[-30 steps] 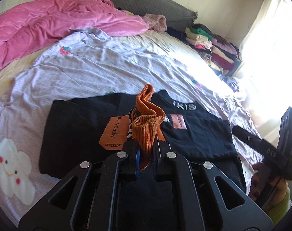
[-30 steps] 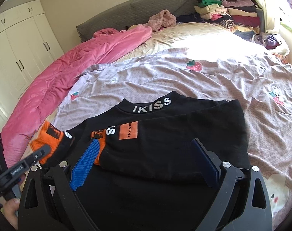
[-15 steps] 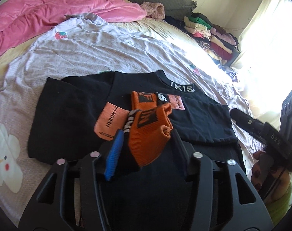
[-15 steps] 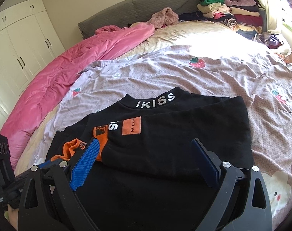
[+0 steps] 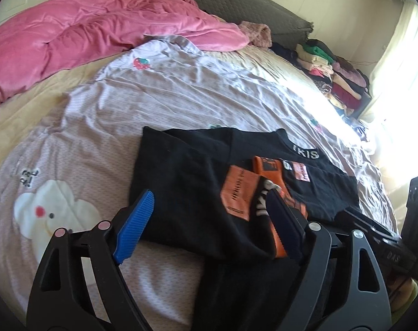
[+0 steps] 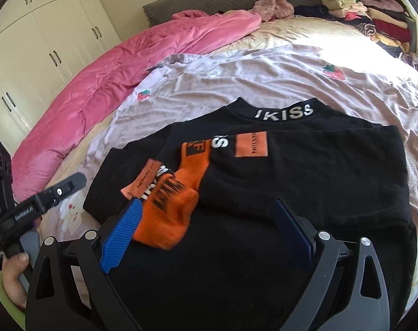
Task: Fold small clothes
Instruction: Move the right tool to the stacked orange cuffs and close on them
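Left tongs [image 5: 206, 218]: spread wide, holding nothing, positioned low over the near left edge of the garment. Right tongs [image 6: 206, 231]: likewise spread wide and empty, above the garment's near hem.

Black sweatshirt [image 6: 305, 171]: lies flat on the lilac bedsheet [image 6: 236, 80], near the foot of the bed. Both sides are folded in toward the middle, giving a roughly rectangular shape. The right sleeve lies folded across the chest. The left sleeve is folded inward too, with its orange ribbed cuff [image 6: 167, 215] resting loose on the lower front, just beside the blue pad of the right tongs. The cuff carries black lettering; white and black stripes show above it. An orange rectangular patch [image 6: 251, 144] sits on the chest, and a second, paler orange patch [image 5: 237, 193] lies on the left side. The collar [image 6: 283, 113] points away from the cameras and bears white letters reading "IKISS".

Beyond the garment, the sheet shows strawberry prints. A pink quilt [image 5: 85, 35] is bunched along the far left. Stacked folded clothes [image 6: 366, 11] sit at the far right corner.
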### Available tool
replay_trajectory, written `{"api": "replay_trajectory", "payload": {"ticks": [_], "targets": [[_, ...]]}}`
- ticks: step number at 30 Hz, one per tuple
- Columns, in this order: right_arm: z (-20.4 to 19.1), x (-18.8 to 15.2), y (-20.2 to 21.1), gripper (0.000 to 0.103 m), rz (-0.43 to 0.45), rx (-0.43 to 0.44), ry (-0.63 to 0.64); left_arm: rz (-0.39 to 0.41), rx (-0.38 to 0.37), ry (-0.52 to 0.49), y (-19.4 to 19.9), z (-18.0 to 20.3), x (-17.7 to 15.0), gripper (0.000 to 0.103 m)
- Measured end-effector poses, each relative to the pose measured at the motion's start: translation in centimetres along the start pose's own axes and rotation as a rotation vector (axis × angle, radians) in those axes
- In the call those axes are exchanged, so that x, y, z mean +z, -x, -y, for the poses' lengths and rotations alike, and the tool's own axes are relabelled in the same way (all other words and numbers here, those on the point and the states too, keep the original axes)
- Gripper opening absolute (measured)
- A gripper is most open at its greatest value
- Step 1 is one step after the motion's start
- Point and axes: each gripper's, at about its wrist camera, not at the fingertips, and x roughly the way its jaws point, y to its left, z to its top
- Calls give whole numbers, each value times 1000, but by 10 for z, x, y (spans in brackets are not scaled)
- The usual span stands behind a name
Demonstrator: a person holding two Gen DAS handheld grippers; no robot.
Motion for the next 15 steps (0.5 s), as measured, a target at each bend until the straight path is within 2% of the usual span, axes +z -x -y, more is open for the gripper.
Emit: {"api": "replay_trajectory", "payload": {"ticks": [3,5,8,15], "targets": [[-6,-4,-8,95,-29,15,1,6,32,7,2,-9,1,85],[-7,-8,-15,95,-59,41,-15,9,65,17,3,-13,2,93],[-13,-15,-26,95,-98,60,-16,5,72,44,4,-22,2,94],[-30,-21,-48,94,-131,68,13,-10,163,24,3,-33,1,94]]}}
